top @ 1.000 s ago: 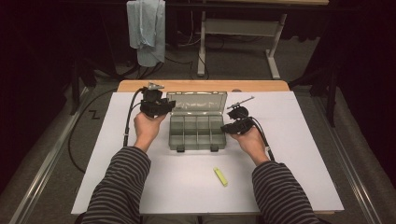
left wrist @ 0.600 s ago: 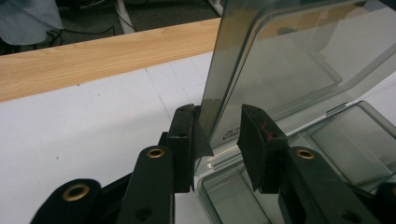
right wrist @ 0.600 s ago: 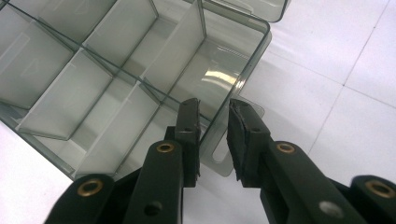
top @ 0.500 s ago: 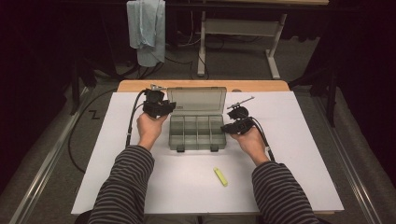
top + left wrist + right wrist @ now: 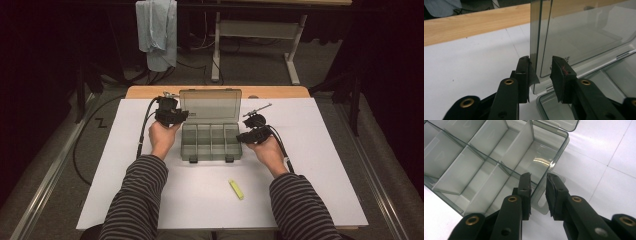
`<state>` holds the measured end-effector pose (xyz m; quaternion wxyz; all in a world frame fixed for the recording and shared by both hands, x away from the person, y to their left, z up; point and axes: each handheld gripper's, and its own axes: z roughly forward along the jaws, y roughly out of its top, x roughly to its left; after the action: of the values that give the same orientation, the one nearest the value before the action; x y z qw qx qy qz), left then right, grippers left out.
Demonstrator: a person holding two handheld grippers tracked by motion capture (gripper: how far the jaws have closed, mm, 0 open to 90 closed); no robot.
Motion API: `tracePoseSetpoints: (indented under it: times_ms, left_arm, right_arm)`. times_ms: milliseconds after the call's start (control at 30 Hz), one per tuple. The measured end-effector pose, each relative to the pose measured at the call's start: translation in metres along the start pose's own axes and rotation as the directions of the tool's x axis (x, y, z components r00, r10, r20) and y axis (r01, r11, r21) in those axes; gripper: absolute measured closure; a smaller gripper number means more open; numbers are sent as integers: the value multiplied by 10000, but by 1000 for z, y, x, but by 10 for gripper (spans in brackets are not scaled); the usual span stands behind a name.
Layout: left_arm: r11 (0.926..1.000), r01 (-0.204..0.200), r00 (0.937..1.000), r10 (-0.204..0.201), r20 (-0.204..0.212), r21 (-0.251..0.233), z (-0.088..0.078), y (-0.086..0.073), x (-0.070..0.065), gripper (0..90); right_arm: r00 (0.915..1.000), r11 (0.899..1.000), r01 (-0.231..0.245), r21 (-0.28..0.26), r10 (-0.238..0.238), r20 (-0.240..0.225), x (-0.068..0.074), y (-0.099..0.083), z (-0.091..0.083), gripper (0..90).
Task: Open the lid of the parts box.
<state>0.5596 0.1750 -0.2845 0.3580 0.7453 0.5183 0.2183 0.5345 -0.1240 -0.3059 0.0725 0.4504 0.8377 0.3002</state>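
Observation:
A translucent grey compartment box [image 5: 210,142] sits open on the white sheet, its lid [image 5: 210,105] raised behind it. My left gripper [image 5: 181,116] is at the lid's left edge. In the left gripper view, that gripper [image 5: 540,67] straddles the lid [image 5: 579,37]; its jaws have just been closing, but a gap still shows beside the right pad. My right gripper [image 5: 241,136] is at the box's right side. In the right gripper view, this gripper [image 5: 538,182] straddles the box's right wall [image 5: 549,162], with light between wall and right pad. The compartments look empty.
A small yellow piece [image 5: 236,189] lies on the white sheet [image 5: 325,150] in front of the box. The wooden table edge [image 5: 145,92] runs behind the lid. A blue cloth [image 5: 157,30] and a table frame [image 5: 255,30] stand beyond on the floor.
My left gripper has sunk a little at the lid's left edge, and the lid shows taller in the high view. The right hand and the box have stayed put.

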Motion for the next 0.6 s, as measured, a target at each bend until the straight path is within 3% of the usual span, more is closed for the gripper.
tracePoseSetpoints:
  times_ms: [233,400,600]
  left_arm:
    - [9998,-80,9994,87,-332,203,10,-3,-1,689]
    - [9975,-317,9980,350,-526,630,16,-6,-3,689]
    - [9950,-403,9975,455,-548,918,20,-9,-3,689]
  right_arm:
    - [10000,10000,24,4,-24,2,0,0,0,767]
    - [10000,10000,18,7,-18,16,0,0,0,767]
    - [10000,10000,10,-1,-10,17,0,0,0,767]
